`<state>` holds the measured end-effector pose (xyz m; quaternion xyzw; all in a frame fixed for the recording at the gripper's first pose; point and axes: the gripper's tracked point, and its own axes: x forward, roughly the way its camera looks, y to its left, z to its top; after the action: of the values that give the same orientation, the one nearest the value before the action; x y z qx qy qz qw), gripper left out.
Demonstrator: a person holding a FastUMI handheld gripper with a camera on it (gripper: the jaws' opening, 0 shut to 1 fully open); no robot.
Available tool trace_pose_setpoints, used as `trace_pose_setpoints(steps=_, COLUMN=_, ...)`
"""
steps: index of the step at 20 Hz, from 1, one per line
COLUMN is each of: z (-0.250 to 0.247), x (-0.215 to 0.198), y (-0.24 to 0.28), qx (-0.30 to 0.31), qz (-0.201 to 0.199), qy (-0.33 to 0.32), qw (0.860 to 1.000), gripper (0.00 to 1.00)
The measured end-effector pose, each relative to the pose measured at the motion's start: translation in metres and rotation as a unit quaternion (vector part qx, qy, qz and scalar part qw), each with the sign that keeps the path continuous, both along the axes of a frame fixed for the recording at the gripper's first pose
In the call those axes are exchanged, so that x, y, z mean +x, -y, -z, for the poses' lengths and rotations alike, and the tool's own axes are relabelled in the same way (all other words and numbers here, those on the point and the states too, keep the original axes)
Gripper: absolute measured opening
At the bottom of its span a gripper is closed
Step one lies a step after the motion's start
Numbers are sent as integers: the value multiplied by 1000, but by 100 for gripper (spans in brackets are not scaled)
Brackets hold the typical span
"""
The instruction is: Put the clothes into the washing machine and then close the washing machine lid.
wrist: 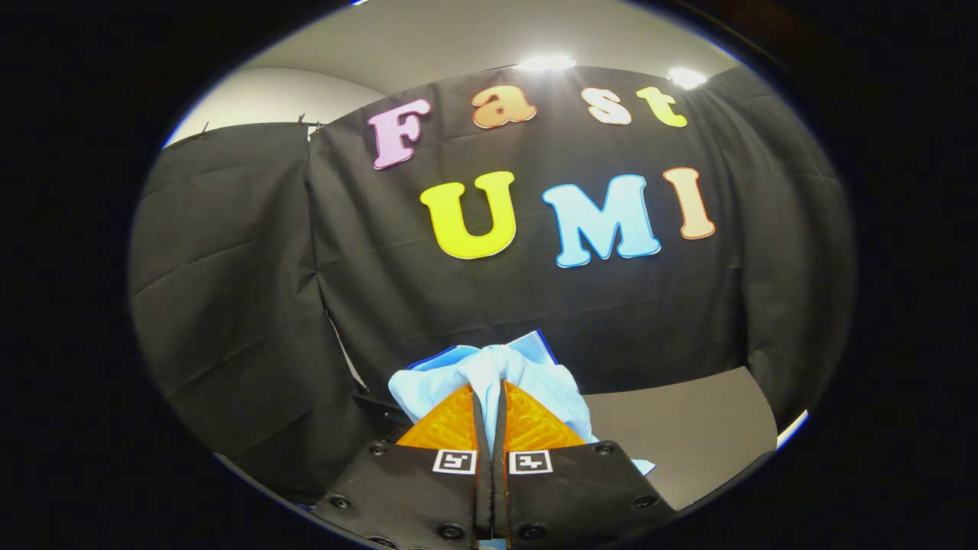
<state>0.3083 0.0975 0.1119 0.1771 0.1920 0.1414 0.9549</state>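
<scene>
A light blue piece of clothing (489, 370) is bunched between my two fingers, with folds spilling out to both sides and a darker blue edge showing at its top. My gripper (489, 397) is shut on it, the fingers pressed close together with only a thin strip of cloth between them. The cloth hangs lifted above the grey surface (680, 428), in front of the black booth wall. More of the cloth drapes down past the right finger (535, 424).
A grey table surface lies low to the right, beyond the fingers. Black cloth walls (229, 305) close in ahead and on the left. Ceiling lights (546, 63) shine above the wall.
</scene>
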Motion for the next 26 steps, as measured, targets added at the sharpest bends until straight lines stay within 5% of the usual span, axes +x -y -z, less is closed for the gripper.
trace_pose_setpoints(steps=13, z=-19, x=-14, y=-133, qx=30, qz=-88, qy=-1, qw=996, gripper=2)
trace_pose_setpoints(steps=26, z=24, x=-20, y=-223, qx=34, qz=-157, qy=-45, qw=986, gripper=2)
